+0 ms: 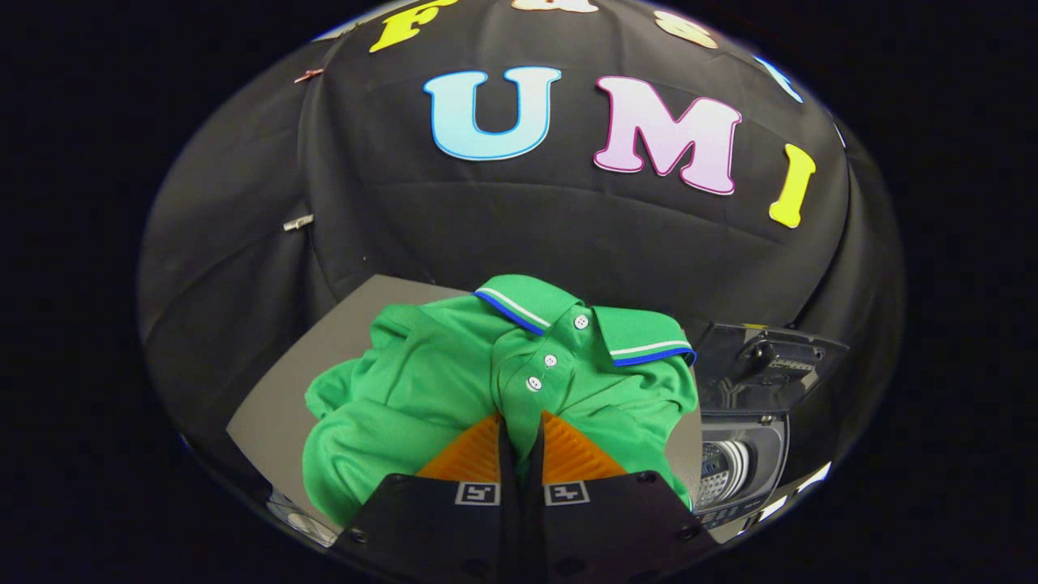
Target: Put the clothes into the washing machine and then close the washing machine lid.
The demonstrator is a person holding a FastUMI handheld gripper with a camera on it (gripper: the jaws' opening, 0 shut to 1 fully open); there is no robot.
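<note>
Your tongs [521, 428] are clenched on a fold of the green shirt [454, 389], which is bunched up on the counter [340, 349]. Washing machine [742, 454] sits right, lid [762, 365] up.

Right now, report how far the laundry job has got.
Done: the gripper has closed on the green polo shirt, its fingers pinching the fabric just below the button placket. In hand: the shirt is bunched up over the grey table. Left: carry it to the washing machine on the right, whose lid stands open, drop it in, then close the lid.
</note>
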